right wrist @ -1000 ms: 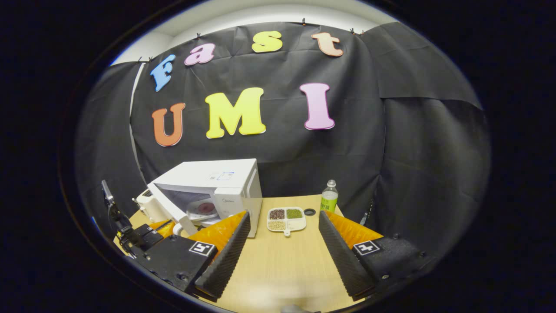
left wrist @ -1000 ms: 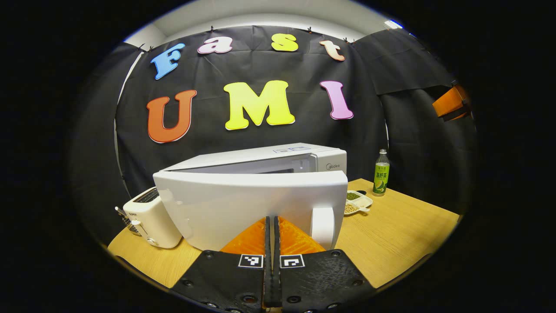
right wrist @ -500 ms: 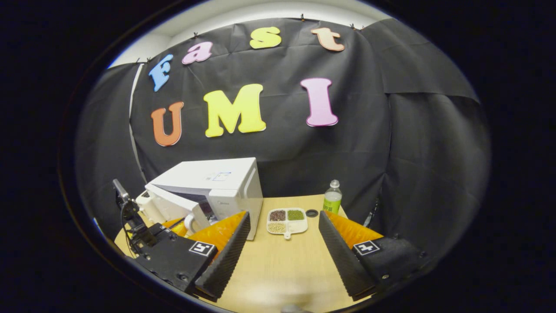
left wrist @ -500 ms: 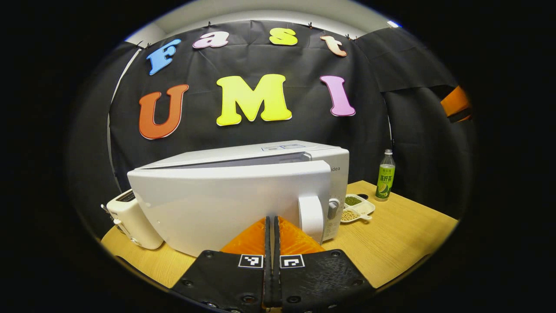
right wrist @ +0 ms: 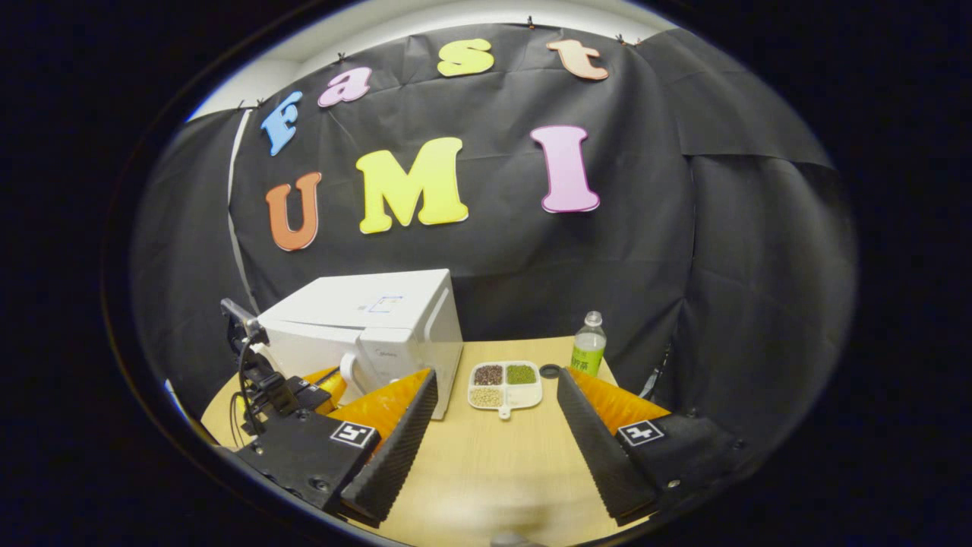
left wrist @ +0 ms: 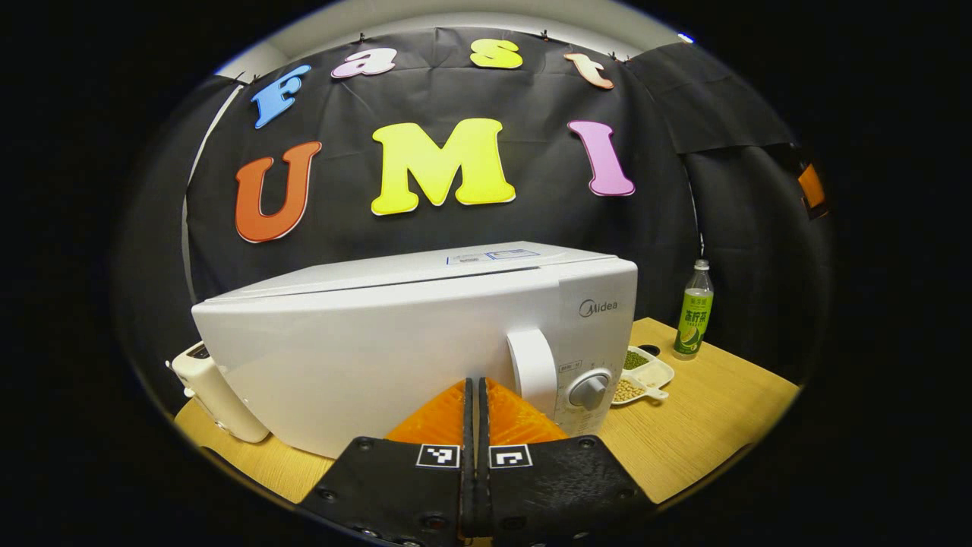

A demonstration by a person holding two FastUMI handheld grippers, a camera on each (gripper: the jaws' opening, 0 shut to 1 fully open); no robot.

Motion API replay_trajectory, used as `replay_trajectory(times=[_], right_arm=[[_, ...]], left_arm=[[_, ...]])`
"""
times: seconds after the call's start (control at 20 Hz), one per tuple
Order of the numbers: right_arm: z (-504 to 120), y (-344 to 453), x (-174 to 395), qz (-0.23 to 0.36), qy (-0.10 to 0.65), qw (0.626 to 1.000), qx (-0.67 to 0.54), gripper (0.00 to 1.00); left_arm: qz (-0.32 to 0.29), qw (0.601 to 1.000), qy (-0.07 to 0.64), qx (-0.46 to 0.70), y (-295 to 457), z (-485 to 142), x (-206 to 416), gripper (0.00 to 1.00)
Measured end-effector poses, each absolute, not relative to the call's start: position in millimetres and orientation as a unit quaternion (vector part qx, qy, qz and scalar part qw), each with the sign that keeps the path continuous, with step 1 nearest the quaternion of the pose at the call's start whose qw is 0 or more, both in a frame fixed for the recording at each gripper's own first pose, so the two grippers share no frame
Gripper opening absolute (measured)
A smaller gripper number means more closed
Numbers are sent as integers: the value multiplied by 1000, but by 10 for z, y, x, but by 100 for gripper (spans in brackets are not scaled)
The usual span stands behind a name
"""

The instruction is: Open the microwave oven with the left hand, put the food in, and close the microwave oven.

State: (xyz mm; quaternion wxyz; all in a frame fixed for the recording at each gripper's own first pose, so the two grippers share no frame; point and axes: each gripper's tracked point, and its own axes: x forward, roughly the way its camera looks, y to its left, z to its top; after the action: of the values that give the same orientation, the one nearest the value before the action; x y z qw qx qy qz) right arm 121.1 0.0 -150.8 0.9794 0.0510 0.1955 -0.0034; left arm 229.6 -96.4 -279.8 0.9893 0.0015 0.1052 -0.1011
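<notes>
The white microwave (left wrist: pixel 395 342) stands on the wooden table with its door flush against the body, so the inside is hidden. My left gripper (left wrist: pixel 474 386) is shut with nothing between its fingers, and its tips are at the door's front, just left of the white handle (left wrist: pixel 531 371). In the right gripper view the microwave (right wrist: pixel 372 327) sits at the left, and the left gripper (right wrist: pixel 323 382) is close in front of its door. My right gripper (right wrist: pixel 497 377) hangs open and empty over the table, to the right of the microwave.
A white toaster (left wrist: pixel 209 387) stands left of the microwave. To the right are a divided dish of beans (right wrist: pixel 505 384), a dark bottle cap (right wrist: pixel 545 371) and a green bottle (right wrist: pixel 588 346). The control dial (left wrist: pixel 591 390) sits right of the handle.
The microwave door has swung from partly open to fully closed, with my shut left gripper following it in. The right gripper has stayed open and almost still.
</notes>
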Motion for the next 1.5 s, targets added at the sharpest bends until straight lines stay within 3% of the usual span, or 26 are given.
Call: replay_trajectory(times=[0.05, 0.1, 0.15, 0.2, 0.7, 0.75, 0.8, 0.95, 1.0, 1.05, 1.1, 1.15, 1.2, 1.5], right_arm=[[-1523, -24, 1233, -2, 196, 979, 48, 100], [-1540, -23, 1248, -1, 197, 979, 48, 92], [-1554, -28, 1261, 0, 199, 979, 49, 92], [-1565, -34, 1270, 2, 201, 978, 52, 100], [-1561, 51, 1254, 14, 207, 977, 54, 100], [-1538, 78, 1239, 15, 205, 977, 53, 92], [-1491, 98, 1225, 17, 201, 978, 52, 100], [-1345, 184, 1162, 19, 185, 982, 44, 100], [-1292, 209, 1127, 19, 179, 983, 42, 92], [-1240, 230, 1094, 17, 173, 984, 41, 92], [-1189, 264, 1043, 15, 167, 985, 42, 100], [-1145, 294, 987, 13, 163, 985, 45, 100], [-1116, 327, 931, 10, 161, 986, 47, 100], [-803, 531, 491, -11, 127, 991, 48, 100]], left_arm=[[-99, 990, 105, 4, -958, -2797, 2302, 0], [-97, 990, 105, 6, -964, -2803, 2312, 0], [-96, 990, 103, 7, -968, -2799, 2324, 0], [-95, 990, 103, 9, -961, -2806, 2326, 0], [-85, 988, 132, -3, -1001, -2906, 2333, 0], [-84, 987, 136, -8, -1000, -2898, 2261, 0], [-80, 988, 135, -8, -977, -2850, 2201, 0], [-83, 986, 146, -9, -908, -2784, 1937, 0], [-88, 985, 149, -11, -897, -2742, 1816, 2], [-92, 984, 154, -8, -867, -2723, 1704, 15], [-93, 984, 151, -4, -809, -2643, 1606, 48], [-94, 986, 141, -1, -740, -2529, 1522, 81], [-98, 987, 131, 0, -689, -2413, 1462, 96], [-79, 992, 93, 6, -140, -1648, 888, 95]])
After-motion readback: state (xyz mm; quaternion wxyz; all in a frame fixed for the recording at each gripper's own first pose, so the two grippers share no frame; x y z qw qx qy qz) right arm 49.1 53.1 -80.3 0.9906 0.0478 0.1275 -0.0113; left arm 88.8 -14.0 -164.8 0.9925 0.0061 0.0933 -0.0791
